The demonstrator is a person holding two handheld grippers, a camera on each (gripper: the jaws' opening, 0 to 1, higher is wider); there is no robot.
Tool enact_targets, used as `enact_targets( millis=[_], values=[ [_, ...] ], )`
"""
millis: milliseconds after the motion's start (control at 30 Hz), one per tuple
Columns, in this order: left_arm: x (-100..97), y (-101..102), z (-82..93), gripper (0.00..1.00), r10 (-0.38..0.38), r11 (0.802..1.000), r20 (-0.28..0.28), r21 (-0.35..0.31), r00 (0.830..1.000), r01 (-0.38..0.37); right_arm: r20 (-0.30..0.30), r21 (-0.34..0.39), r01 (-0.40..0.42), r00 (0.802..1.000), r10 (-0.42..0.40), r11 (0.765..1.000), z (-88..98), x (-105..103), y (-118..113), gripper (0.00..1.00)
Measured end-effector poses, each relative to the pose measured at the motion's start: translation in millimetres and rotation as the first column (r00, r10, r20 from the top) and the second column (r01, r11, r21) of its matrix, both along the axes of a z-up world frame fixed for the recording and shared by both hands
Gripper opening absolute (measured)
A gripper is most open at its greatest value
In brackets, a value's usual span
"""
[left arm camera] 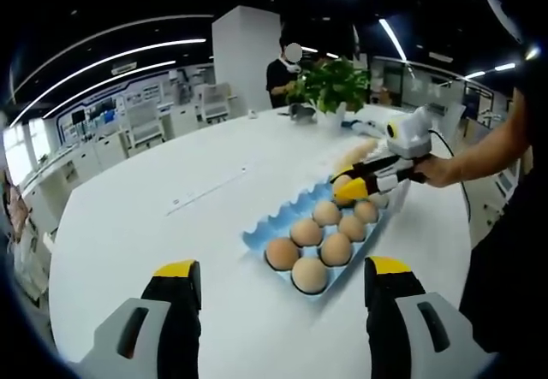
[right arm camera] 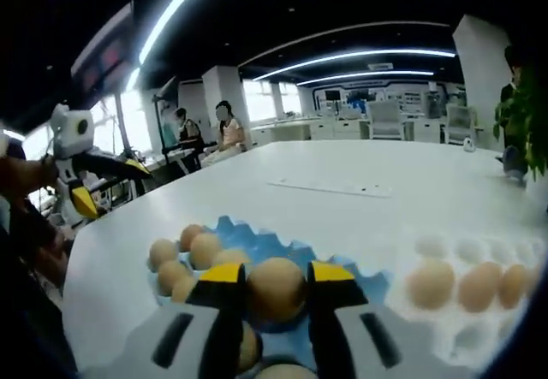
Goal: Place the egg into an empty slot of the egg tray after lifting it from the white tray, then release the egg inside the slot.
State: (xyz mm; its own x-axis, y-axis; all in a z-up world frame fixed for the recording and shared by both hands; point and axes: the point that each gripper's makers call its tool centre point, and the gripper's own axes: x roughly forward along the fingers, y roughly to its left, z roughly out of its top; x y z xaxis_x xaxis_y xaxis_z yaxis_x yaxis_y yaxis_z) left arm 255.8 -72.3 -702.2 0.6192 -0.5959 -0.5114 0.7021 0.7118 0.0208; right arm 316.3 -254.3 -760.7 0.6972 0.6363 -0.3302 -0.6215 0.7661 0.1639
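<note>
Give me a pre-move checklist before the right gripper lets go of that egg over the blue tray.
1. Egg held between the right gripper fingers: ok.
2. Egg above the blue egg tray: ok.
3. Slot beneath the egg empty: cannot tell, the egg and fingers hide it.
4. Egg seated in the slot, not hanging above it: cannot tell.
5. Left gripper open and clear of the tray: ok.
6. White tray beside the blue one, out of the way: ok.
</note>
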Motion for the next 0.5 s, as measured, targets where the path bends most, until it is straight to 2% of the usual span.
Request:
enact_targets(
  millis=[100,133,167,200,233,500],
  values=[
    [0.6,1.6,-0.4,0.79,0.007,1.0,0.0,0.004,1.0,-0.007,-0.027,0.001,-0.009,1.0,0.009,1.0,-6.3,-0.6,0.2,0.28],
    [0.2,-0.2,0.5,0.79,0.01,1.0,0.001,0.004,1.0,-0.01,-0.072,0.027,-0.019,0.997,0.021,0.999,-10.9,-4.4,2.4,0.28],
    [-0.1,-2.0,1.9,0.79,0.012,1.0,0.002,-0.002,1.0,-0.012,-0.021,0.032,-0.012,1.0,0.012,0.999,-4.9,0.9,0.9,0.28],
    [-0.1,-1.8,2.2,0.79,0.012,1.0,0.002,-0.003,1.0,-0.012,-0.049,0.021,-0.015,0.999,0.016,1.0,-8.9,-4.2,0.9,0.28],
    [0.1,-1.4,2.2,0.79,0.012,1.0,0.004,0.001,1.0,-0.012,-0.052,0.032,-0.027,0.998,0.028,0.999,-7.0,-4.3,1.9,0.28],
    [0.2,-2.6,1.6,0.79,0.004,1.0,0.004,0.0,1.0,-0.004,-0.038,0.022,-0.032,0.999,0.033,0.999,-7.3,-5.4,3.0,0.28]
  ],
)
